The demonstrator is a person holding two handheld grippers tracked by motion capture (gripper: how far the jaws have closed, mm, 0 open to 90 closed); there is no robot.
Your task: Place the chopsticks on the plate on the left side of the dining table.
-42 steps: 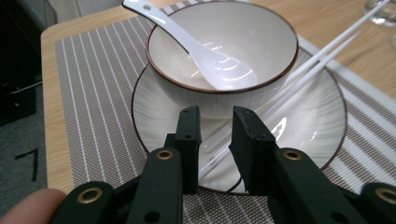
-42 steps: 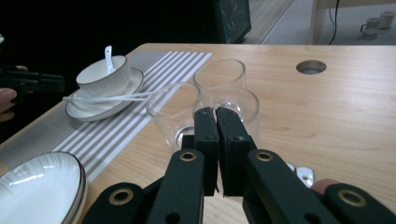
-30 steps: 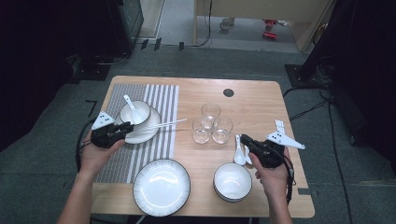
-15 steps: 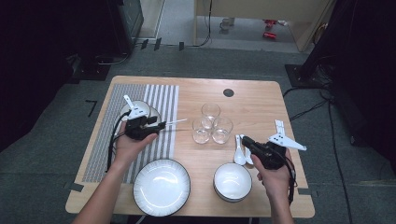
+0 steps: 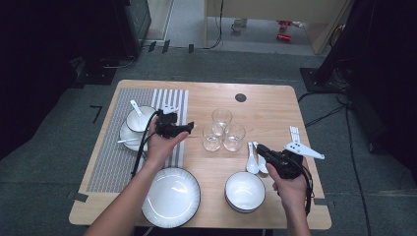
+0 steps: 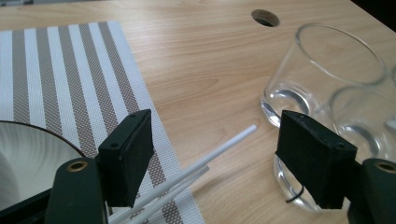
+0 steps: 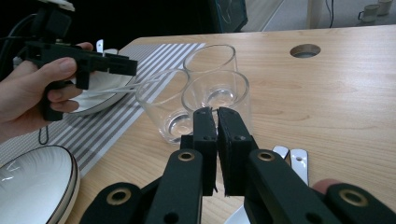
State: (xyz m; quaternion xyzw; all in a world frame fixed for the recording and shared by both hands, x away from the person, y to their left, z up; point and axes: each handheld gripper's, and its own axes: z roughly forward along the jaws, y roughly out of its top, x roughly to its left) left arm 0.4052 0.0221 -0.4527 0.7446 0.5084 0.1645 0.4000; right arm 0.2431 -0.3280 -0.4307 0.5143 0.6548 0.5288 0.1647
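We record a light wood-grain table top [image 5: 275,110] with one dark round hole [image 5: 240,97] toward 12 o'clock. At 9 o'clock lies a woven placemat [image 5: 110,162] in grey and white stripes. At 6 o'clock, a ribbed white plate [image 5: 170,196] carries a thin dark rim, and a white bowl [image 5: 245,191] is plain. Three clear, colourless glass tumblers [image 5: 222,131] occupy the centre. White chopsticks [image 6: 196,168] and two white spoons [image 5: 255,158] show no pattern. Both grippers' jaws are matte black with brass-coloured rivets. The floor [image 5: 344,147] is grey.
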